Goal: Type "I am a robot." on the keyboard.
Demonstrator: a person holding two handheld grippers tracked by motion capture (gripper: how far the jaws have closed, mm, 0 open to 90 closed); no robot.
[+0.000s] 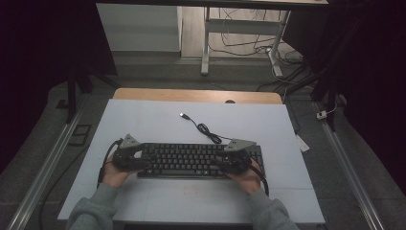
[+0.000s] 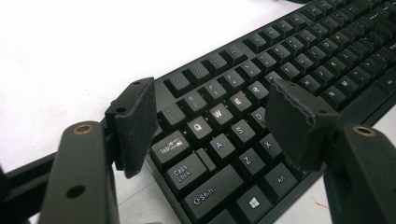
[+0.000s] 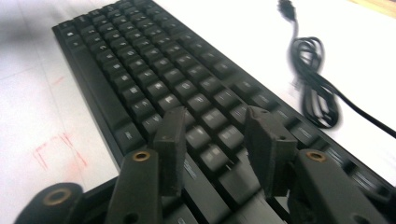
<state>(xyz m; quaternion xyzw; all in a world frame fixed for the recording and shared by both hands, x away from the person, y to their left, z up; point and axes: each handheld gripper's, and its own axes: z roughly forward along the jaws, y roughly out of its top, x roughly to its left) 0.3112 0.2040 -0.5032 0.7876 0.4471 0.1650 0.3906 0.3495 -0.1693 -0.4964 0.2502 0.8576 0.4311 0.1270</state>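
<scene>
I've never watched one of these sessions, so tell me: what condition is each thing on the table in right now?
Keyboard: flat on the white table, keys up, held by nothing.
Cable: partly coiled behind the keyboard, its plug lying loose, unconnected.
Left tool: jaws open, over the keyboard's left-end keys, gripping nothing.
Right tool: jaws open over the right-hand keys, nothing between them.

High view above the counter's near edge, facing forward and down, both gripper views close, low over the keyboard, shared with high view.
</scene>
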